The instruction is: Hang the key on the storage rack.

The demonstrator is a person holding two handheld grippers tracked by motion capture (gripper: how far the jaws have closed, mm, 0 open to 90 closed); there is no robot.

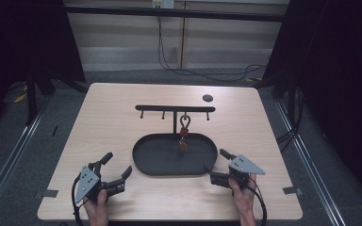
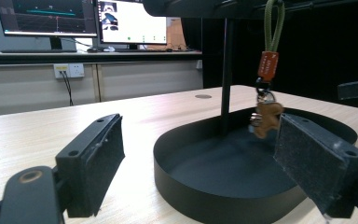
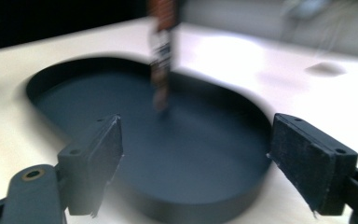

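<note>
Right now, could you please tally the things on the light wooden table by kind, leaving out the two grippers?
Black oval metal tray with T-shaped hook rack: 1
Keychain with olive loop, orange tag and brown figure charm, hanging from the rack: 1
Small dark round disc: 1
Total: 3

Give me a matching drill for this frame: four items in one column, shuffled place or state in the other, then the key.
Items:
1. keychain
2. oval tray
3. left hand-held gripper
4. small dark disc

Place or state:
A. lies on the table beyond the rack's bar
B. hangs from a hook on the rack, over the tray
C. jaws open, near the tray's left end
D. black, forms the rack's base at the table's middle

Pairs: 1-B, 2-D, 3-C, 4-A
</note>
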